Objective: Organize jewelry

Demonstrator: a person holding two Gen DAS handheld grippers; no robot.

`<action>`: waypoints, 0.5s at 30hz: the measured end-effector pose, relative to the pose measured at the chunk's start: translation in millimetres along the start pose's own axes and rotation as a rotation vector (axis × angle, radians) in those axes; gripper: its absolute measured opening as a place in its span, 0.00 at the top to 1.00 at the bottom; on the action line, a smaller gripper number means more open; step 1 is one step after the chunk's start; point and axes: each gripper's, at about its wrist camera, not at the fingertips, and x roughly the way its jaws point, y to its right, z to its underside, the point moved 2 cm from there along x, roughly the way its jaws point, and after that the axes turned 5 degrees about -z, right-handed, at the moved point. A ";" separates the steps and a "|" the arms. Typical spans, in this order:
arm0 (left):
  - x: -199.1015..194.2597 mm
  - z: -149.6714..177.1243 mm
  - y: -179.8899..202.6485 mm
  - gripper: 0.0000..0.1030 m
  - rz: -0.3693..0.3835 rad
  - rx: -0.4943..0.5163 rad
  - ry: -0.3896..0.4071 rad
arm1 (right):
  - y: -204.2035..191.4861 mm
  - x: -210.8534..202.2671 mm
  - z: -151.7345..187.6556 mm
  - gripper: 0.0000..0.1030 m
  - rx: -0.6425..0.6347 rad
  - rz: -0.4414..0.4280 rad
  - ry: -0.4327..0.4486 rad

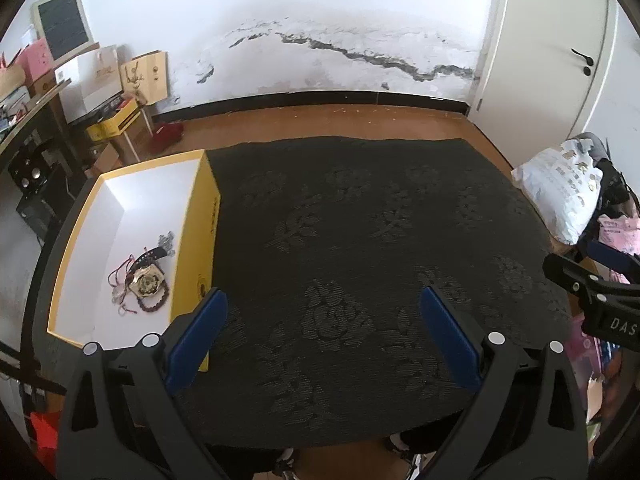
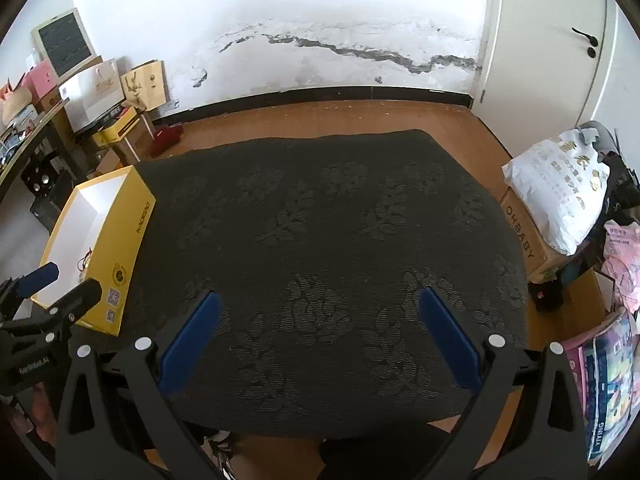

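A yellow box (image 1: 206,216) with a white inside stands at the left edge of a table under a dark flowered cloth (image 1: 360,240). Inside it lie a gold-faced watch (image 1: 147,282), a brown bead bracelet (image 1: 154,306), red cord pieces (image 1: 120,274) and a silvery chain (image 1: 168,240). My left gripper (image 1: 324,300) is open and empty, just right of the box's near corner. My right gripper (image 2: 320,300) is open and empty over the cloth's near middle. The box (image 2: 128,232) also shows in the right wrist view, with the left gripper's fingers (image 2: 40,274) in front of it.
A white sack (image 2: 560,192) on a cardboard carton (image 2: 524,236) stands off the table's right edge, with pink packets (image 2: 624,264) beside it. Shelves with boxes and bags (image 1: 100,92) stand at the left wall. A white door (image 1: 560,40) is at the back right.
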 end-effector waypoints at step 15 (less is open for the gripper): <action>-1.3 -1.9 -19.0 0.08 -0.017 -0.024 0.002 | -19.8 5.4 -7.1 0.06 -0.030 -0.006 -0.004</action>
